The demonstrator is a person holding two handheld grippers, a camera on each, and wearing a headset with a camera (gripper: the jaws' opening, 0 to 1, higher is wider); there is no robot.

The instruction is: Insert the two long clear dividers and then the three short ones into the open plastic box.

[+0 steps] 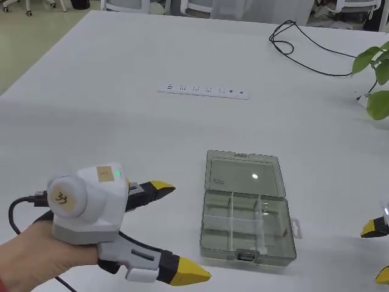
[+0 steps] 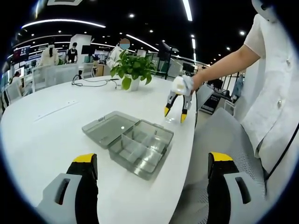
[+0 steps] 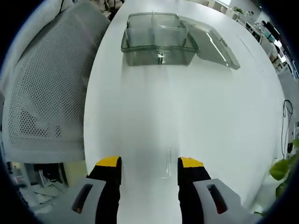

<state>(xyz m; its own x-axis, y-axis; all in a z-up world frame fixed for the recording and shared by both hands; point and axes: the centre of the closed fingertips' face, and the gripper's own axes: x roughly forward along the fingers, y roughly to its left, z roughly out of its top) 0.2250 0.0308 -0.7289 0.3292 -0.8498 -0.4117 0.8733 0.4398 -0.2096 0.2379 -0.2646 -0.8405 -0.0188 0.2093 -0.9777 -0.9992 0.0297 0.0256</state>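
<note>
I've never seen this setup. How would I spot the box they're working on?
Look at the big white table. Near its front edge sits the box. Unlike the flat white power strip farther back, it is smoky see-through plastic, lid open, compartments inside.

My left gripper [image 1: 180, 231] sits low at the near left, aimed to the right. Its yellow-tipped jaws are spread wide and there is nothing between them. My left hand [image 1: 33, 255] wraps the grip from underneath, wrist low. From the left gripper view I see my right gripper [image 2: 174, 114] hanging tips-down, jaws parted more narrowly than the left's and gripping nothing. My right arm [image 2: 224, 65] is stretched out to it, forearm bare below a short white sleeve [image 2: 261, 37]. In the head view, the right gripper's two yellow tips poke in at the right edge.
</note>
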